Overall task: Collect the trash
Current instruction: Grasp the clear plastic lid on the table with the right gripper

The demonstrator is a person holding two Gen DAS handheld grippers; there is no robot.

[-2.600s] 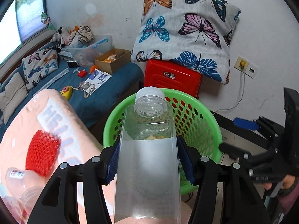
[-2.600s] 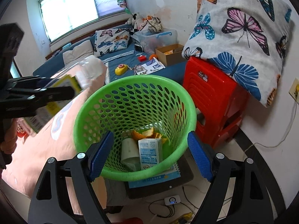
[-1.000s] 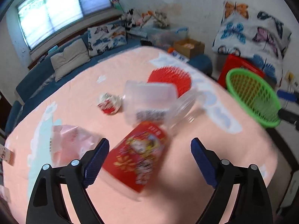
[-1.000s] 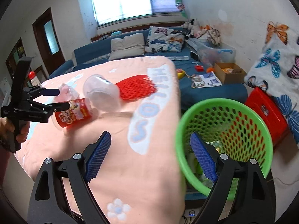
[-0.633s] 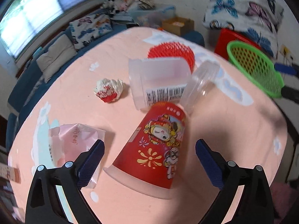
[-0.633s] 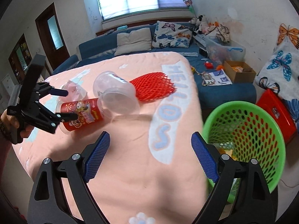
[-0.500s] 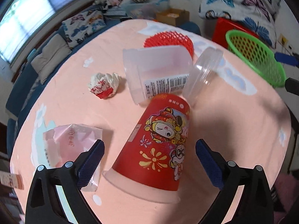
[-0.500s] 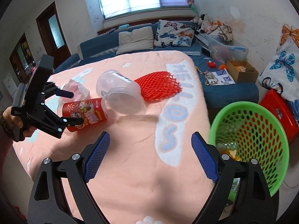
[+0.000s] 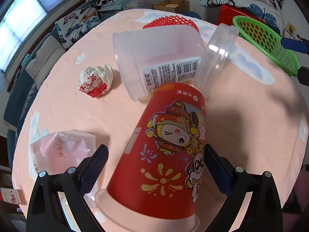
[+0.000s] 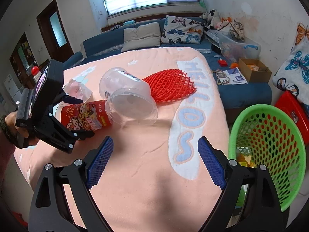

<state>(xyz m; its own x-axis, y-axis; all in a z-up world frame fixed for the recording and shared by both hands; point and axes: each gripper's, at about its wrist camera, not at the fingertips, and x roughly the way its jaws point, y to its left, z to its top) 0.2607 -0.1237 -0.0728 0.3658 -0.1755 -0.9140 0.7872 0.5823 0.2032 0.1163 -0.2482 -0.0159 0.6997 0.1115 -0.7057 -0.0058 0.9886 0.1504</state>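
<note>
We take the red cup [image 9: 166,154] as our landmark: it lies on its side on the pink blanket [image 9: 241,135], wide rim toward the left gripper [image 9: 154,166]. Going from large to small, the green basket [image 10: 268,147] stands well apart from the cup, beside the blanket's edge, and some trash already lies inside it. The clear tub [image 9: 156,58] rests against the cup's narrow bottom end, and its clear lid [image 9: 218,58] leans on both of them. The red foam net [image 10: 170,85] lies behind the tub, farther from the cup. A pink plastic bag [image 9: 61,152] is just beside the cup's rim, and a crumpled wrapper [image 9: 95,81] is near the tub, apart from the cup.

The left gripper is spread wide around the cup, one pad on each side, not yet pressing. We judge the step is to grasp this cup. To do it well, we should close across the cup's middle, gently, because the thin wall can crush, and lift it away from the lid so nothing rolls.

The right gripper [image 10: 155,162] is wide apart and empty, over bare blanket between cup and basket.
</note>
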